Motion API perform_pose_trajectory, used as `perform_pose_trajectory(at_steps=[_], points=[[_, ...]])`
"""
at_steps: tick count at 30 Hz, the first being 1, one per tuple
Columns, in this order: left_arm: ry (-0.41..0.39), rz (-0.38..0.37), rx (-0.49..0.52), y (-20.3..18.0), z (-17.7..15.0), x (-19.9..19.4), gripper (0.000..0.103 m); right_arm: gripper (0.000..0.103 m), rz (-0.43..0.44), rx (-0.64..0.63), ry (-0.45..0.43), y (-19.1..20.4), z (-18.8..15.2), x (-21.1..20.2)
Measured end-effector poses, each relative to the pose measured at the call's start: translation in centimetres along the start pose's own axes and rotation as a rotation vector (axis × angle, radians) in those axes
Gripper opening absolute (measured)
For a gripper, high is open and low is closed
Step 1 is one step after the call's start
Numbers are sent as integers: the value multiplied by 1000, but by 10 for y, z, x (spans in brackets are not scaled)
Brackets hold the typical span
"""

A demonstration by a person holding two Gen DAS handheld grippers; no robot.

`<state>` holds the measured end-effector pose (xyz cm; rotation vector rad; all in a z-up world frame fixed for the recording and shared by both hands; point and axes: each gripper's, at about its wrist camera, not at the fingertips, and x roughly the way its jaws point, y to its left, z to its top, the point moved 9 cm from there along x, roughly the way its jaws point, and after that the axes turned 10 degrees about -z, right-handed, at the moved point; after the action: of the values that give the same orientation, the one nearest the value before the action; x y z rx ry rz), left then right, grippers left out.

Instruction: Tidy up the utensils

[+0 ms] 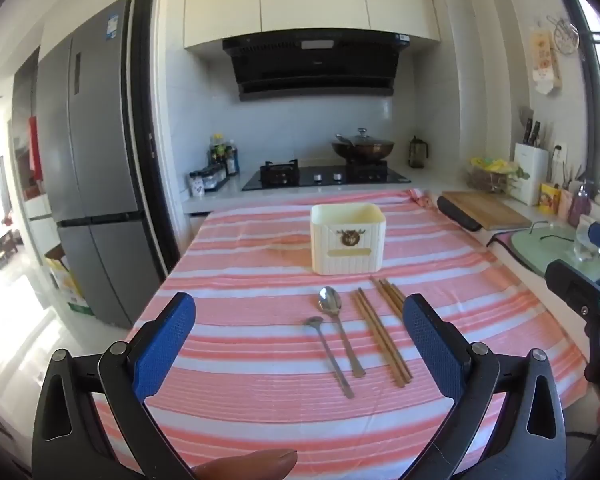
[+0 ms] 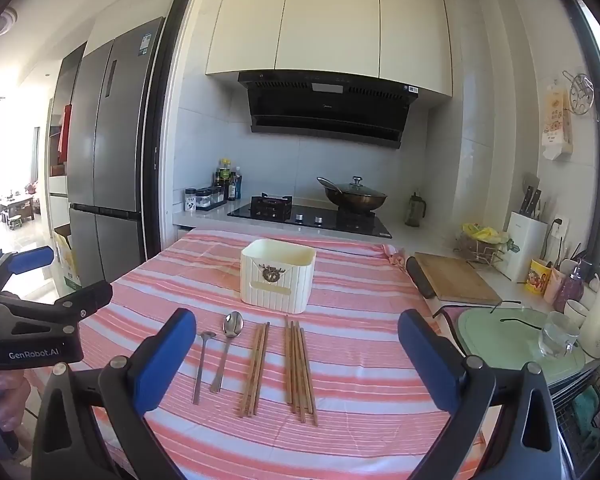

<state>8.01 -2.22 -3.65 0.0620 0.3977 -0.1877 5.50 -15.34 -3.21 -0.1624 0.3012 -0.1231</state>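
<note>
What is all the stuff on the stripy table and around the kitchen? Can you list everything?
box: 1, cream, middle of the cloth, upright
spoons: 2, silver, side by side in front of the box, left of the chopsticks
chopsticks: 2 bundles, brown wood, right of the spoons
cloth: 1, pink and white stripes, covers the table
wok: 1, dark, glass lid, on the stove at the back
fridge: 1, grey, left
cutting board: 1, wood, counter on the right
glass: 1, clear, on the green mat at right
left claw: blue pads, open, empty
right claw: blue pads, open, empty
</note>
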Motion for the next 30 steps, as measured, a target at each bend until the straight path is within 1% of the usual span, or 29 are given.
perform_pose_trajectory(at_steps=[1, 3, 4, 5, 7, 9, 10, 12, 27, 30], points=[[-5, -25, -31, 22, 1, -4, 103, 103, 2, 1, 3, 1, 0, 0], [-8, -31, -40, 25, 2, -6, 103, 103, 6, -7, 5, 4, -1, -1], [-8, -34, -45, 25, 2, -6, 103, 103, 7, 19, -26, 0, 2, -7], [-8, -36, -50, 25, 2, -6, 103, 103, 2, -6, -19, 4, 4, -9], [-8, -36, -53, 26, 2, -6, 103, 103, 8, -5, -6, 9, 4, -6], [-7, -33, -52, 25, 2, -6, 103, 103, 15, 10, -2, 4, 2, -1], [-5, -35, -54, 26, 2, -4, 103, 103, 10, 4, -21, 5, 0, -5], [-7, -37, -57, 26, 3, -5, 103, 103, 8, 8, -25, 4, 3, -7], [5, -35, -57, 19, 1, -2, 103, 103, 9, 25, -17, 0, -2, 0], [6, -39, -57, 23, -1, -1, 103, 103, 8, 28, -19, 0, -2, 0]])
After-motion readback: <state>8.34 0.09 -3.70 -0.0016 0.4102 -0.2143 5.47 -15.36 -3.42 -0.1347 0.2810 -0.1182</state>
